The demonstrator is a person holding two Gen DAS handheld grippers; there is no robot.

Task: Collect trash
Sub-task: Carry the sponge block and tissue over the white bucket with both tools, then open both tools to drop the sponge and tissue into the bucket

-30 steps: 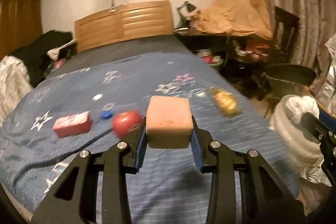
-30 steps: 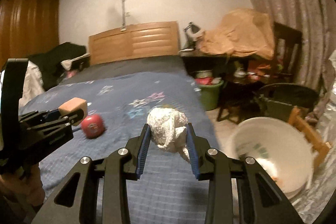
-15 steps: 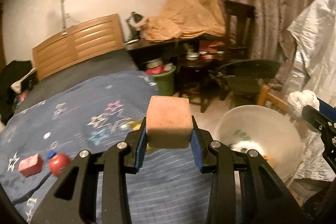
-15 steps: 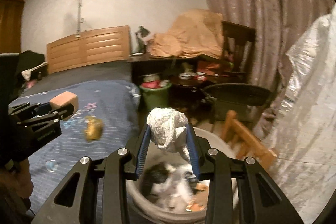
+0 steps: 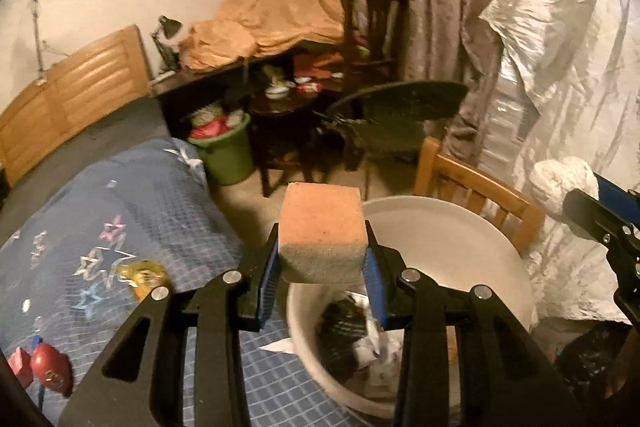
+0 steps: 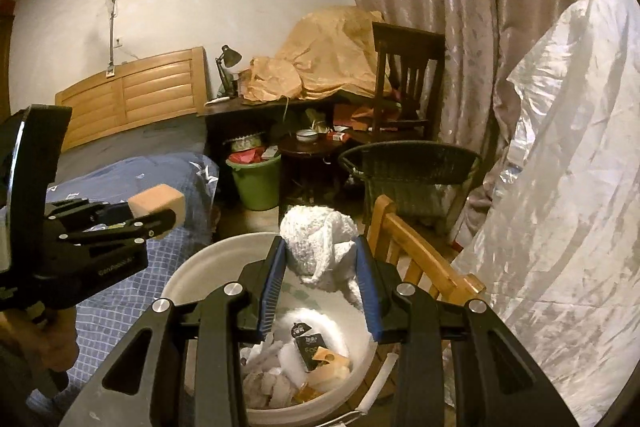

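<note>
in a cluttered bedroom, we hold two pieces of trash over a white bucket [image 6: 188, 269] that stands on the floor just right of the bed [image 5: 132, 211]. our left gripper [image 5: 322, 267] is clamped on an orange sponge block [image 5: 322, 231], its blue pads [image 5: 269, 271] pressing the block's two sides, and the block hangs above the bucket's near left rim. our right gripper [image 6: 322, 265] is clamped on a crumpled white tissue wad [image 6: 320, 243], which sits between its blue pads over the bucket's opening; a loose flap of the tissue droops toward the right pad. seen from the right wrist, the left gripper [image 6: 160, 215] reaches in from the left with the sponge block [image 6: 158, 203] at its tip, above the edge of the blue star-patterned bedspread. inside the bucket lie crumpled papers [image 6: 272, 379] and a dark wrapper [image 6: 310, 345]. on the bed, left of the bucket, rest a yellow wrapper [image 5: 140, 275], a red round object [image 5: 50, 369] and a small red box [image 5: 20, 367] at the near left edge. a wooden chair [image 6: 416, 259] stands just right of the bucket, with silver crinkled sheeting [image 6: 560, 187] beyond it. farther back are a green bin [image 6: 256, 179] full of rubbish, a dark wicker basket [image 6: 412, 179], a dark table [image 6: 264, 107] carrying tan cloth, and a wooden headboard [image 6: 132, 95] against the far wall.
</note>
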